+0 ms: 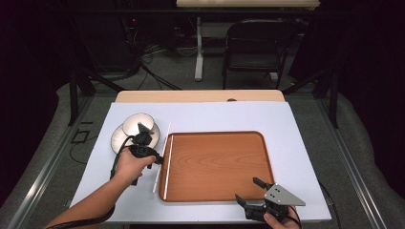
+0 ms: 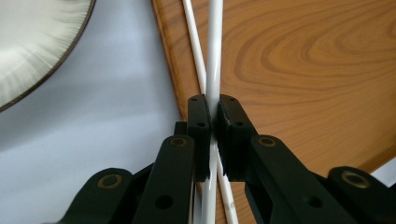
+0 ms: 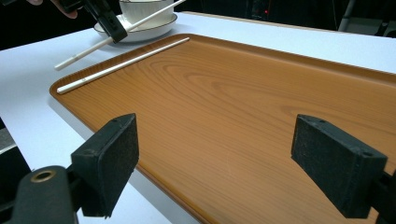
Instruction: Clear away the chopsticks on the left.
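The tray (image 1: 224, 162) is orange-brown with a darker wood-grain pattern of curved bands. Both chopsticks (image 2: 214, 56) are plain white. The plate (image 2: 32, 42) is white with fine grey radial streaks and a dark rim. The table cover (image 1: 200, 117) is pale lavender-white; the gripper pads (image 3: 338, 163) are matte black.

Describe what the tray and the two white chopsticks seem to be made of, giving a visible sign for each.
Tray: wood or wood-look laminate, with brown grain and a smooth satin sheen. Held chopstick and chopstick lying in the tray: probably plastic or melamine, plain glossy white, no grain.
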`<action>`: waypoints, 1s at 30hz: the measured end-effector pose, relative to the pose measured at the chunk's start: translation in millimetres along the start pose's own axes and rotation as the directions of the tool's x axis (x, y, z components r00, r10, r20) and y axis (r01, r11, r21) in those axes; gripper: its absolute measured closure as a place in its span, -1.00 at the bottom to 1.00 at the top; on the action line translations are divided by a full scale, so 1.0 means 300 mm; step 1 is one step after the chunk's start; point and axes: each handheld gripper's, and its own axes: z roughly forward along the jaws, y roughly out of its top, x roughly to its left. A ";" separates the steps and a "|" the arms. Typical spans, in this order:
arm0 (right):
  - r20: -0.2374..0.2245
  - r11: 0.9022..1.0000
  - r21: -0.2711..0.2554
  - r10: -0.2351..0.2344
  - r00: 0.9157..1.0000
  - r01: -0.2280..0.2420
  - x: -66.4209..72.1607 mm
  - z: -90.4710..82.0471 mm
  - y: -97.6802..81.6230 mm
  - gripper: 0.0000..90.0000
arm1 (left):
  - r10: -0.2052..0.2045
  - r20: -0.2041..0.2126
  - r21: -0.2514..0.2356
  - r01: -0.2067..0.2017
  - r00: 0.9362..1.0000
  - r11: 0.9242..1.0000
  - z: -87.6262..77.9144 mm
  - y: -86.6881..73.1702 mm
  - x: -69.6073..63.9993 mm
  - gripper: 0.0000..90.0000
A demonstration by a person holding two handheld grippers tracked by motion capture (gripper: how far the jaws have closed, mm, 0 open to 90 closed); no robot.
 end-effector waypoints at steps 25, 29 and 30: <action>-0.003 1.000 -0.001 0.004 1.000 -0.004 0.000 -0.002 0.001 -0.68 | -0.101 0.039 0.013 0.100 0.994 0.995 0.088 -0.016 0.017 0.87; -0.005 1.000 -0.001 0.005 1.000 -0.005 0.000 -0.002 0.001 -0.68 | -0.121 0.047 0.025 0.120 0.992 0.992 0.094 -0.018 0.027 0.86; -0.006 1.000 -0.002 0.006 1.000 -0.006 0.000 -0.002 0.001 -0.68 | -0.119 0.046 0.027 0.117 0.992 0.993 0.094 -0.017 0.026 0.85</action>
